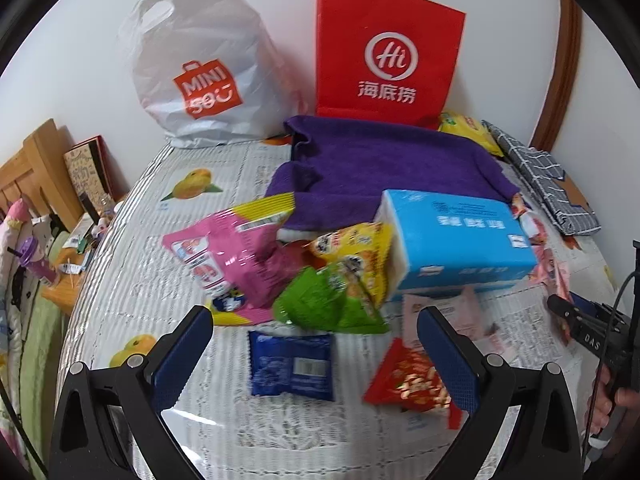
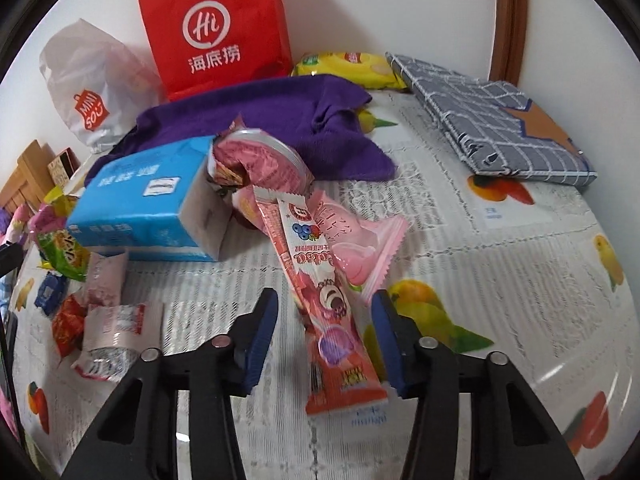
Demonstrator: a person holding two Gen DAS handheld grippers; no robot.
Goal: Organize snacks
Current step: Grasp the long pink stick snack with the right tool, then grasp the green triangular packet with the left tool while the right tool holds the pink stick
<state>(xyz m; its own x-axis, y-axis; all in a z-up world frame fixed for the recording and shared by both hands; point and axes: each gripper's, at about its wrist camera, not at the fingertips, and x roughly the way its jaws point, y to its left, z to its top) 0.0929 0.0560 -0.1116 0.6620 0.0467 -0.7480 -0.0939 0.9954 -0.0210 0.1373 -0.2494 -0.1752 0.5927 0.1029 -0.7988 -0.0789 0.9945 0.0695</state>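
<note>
Snacks lie in a loose heap on the table (image 2: 500,248) beside a blue tissue pack (image 1: 460,240). A long pink wafer pack (image 2: 320,300) lies between the spread fingers of the right gripper (image 2: 325,338), untouched as far as I can tell. The left gripper (image 1: 316,356), also spread wide, hovers over a dark blue packet (image 1: 292,364), with a red packet (image 1: 412,380) just beside it. Pink (image 1: 232,248) and green (image 1: 328,300) bags overlap behind. A purple towel (image 1: 380,160), a red paper bag (image 1: 388,56) and a white plastic bag (image 1: 200,60) stand at the wall.
</note>
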